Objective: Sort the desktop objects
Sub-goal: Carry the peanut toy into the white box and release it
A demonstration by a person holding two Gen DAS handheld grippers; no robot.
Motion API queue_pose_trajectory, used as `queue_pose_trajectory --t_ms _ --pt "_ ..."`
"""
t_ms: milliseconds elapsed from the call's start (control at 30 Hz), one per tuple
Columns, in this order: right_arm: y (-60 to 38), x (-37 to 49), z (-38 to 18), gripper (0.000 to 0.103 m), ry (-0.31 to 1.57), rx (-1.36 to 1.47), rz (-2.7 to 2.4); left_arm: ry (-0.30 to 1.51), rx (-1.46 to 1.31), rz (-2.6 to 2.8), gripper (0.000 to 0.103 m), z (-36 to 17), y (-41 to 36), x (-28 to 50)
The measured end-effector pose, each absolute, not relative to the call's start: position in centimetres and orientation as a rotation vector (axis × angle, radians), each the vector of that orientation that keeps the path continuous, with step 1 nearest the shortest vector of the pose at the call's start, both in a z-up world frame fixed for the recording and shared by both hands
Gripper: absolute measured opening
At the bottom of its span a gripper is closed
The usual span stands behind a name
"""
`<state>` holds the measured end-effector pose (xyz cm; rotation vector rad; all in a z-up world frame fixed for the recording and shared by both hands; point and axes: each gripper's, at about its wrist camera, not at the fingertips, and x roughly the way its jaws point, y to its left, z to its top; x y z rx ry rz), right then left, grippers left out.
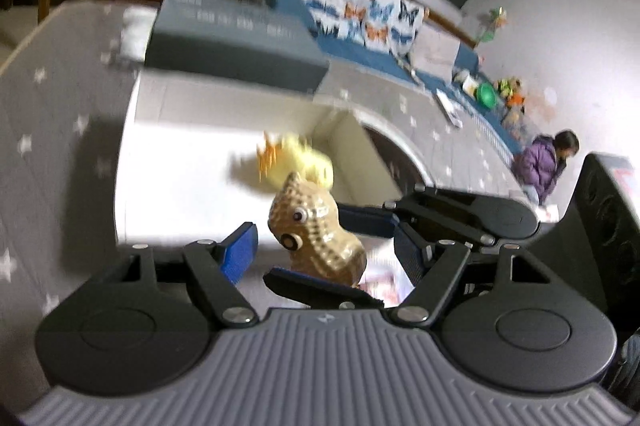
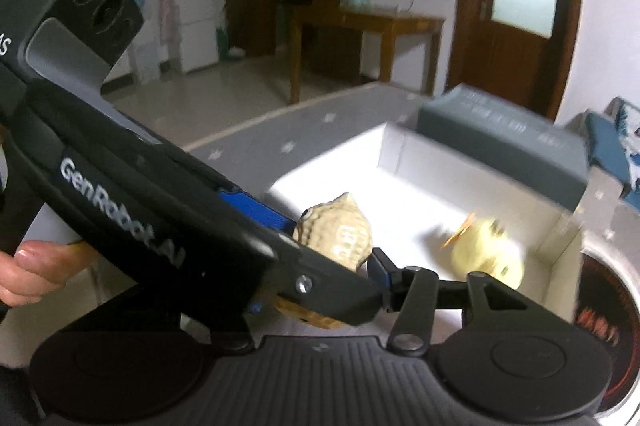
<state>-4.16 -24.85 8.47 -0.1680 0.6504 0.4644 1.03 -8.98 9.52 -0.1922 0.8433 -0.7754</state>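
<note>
Right, nearest to me the right gripper [image 2: 336, 266] is clamped on the peanut toy [image 1: 316, 226], a tan, bumpy thing with two googly eyes. In the left wrist view its two fingers [image 1: 360, 222] reach in from the right and pinch the toy from above and below. The left gripper [image 1: 324, 246] stands about half open around the same toy. Its left pad [image 1: 240, 250] is clear of the toy, so the peanut sits between those jaws without being squeezed by them. In the right wrist view the left gripper's black body crosses in front of my own left finger and hides it. A hand [image 2: 24, 274] holds its handle at the left edge.

Just beyond the jaws lies an open white box [image 1: 180, 166] with a blurred yellow toy [image 1: 300, 162] inside. A grey lid [image 1: 232, 42] sits at the box's far side, on a grey mat [image 1: 48, 106] with white stars.

Farther off are a sofa [image 1: 372, 14] with a butterfly cover and a person [image 1: 540, 166] in a purple jacket. The right wrist view shows a wooden table [image 2: 368, 22] and a door [image 2: 520, 6].
</note>
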Motion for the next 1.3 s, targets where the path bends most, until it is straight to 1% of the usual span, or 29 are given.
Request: queue_pose_trajectory --t_ms 133,233,433,567,933,1133,1167,1300 --pt "-26.2 -1.5 9.1 0.052 0.636 -0.129 0.425 0.803 -0.185 -0.711 0.074 10.2 -9.2 3.2" --pt "-27.1 0.9 8.5 0.052 0.658 -0.099 0.400 0.810 -0.202 -0.665 0.074 9.8 -8.9 4.7" --pt "-28.2 6.0 5.1 0.052 0.760 -0.043 0.373 0.834 -0.226 -0.617 0.074 8.7 -7.9 6.0" --pt "-27.4 7.6 3.1 0.052 0.820 -0.042 0.364 0.843 -0.238 -0.614 0.074 8.2 -7.1 5.8" --pt "-25.9 9.7 0.1 0.053 0.926 -0.038 0.332 0.820 -0.227 -0.608 0.074 8.2 -4.8 2.1" --pt "-26.1 8.8 0.4 0.054 0.915 -0.025 0.321 0.795 -0.281 -0.627 0.074 9.1 -2.5 -0.3" --pt "-26.2 8.5 0.6 0.055 0.910 -0.023 0.320 0.795 -0.272 -0.630 0.074 9.1 -2.4 -0.9" --pt "-26.8 6.5 2.1 0.062 0.871 -0.026 0.321 0.825 -0.212 -0.694 0.074 8.5 -3.2 -3.4"
